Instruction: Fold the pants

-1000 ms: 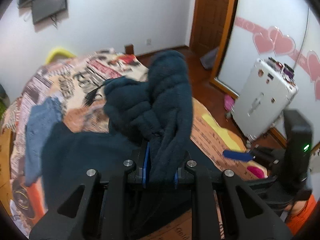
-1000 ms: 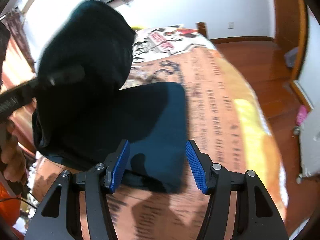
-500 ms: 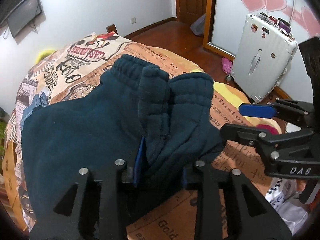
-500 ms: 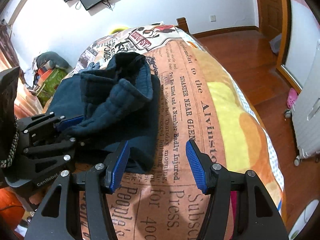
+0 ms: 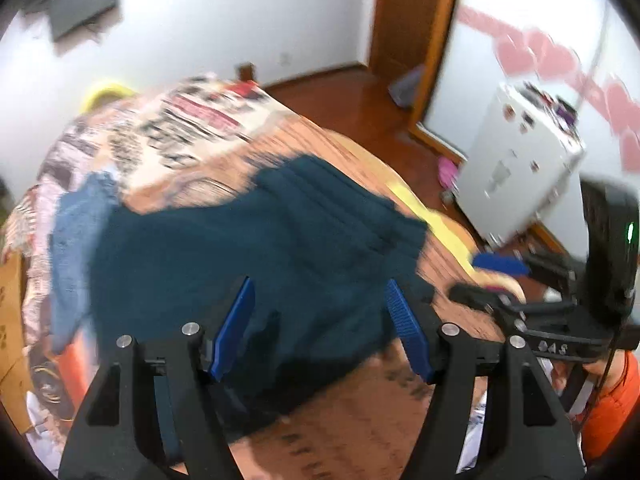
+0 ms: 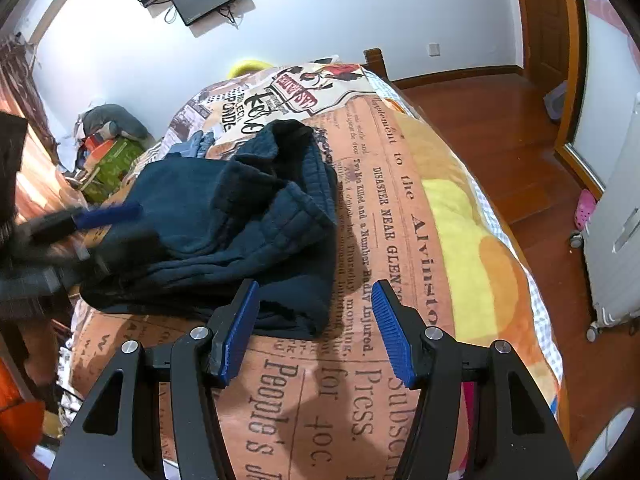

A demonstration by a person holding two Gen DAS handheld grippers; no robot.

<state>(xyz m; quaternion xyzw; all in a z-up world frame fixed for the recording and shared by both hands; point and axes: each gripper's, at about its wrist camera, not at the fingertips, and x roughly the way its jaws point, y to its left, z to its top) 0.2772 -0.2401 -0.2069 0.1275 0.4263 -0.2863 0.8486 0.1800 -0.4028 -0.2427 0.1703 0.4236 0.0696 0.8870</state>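
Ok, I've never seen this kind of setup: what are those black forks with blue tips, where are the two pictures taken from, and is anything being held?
No robot arm here: a person carries a two-finger gripper in each hand, with a wide-angle camera on each looking forward along the fingers. One picture comes from the left gripper, the other from the right gripper; the blue strips are grip pads. Both look down at a bed with a newspaper-print cover. On it lie dark blue pants, loosely doubled over, the ribbed waistband on top. A paler blue garment lies beyond them in the left view. Nothing is held: the left jaws are opening with the pants lying beneath them, not pinched; the right jaws stand open over the bare cover beside the pants' edge.
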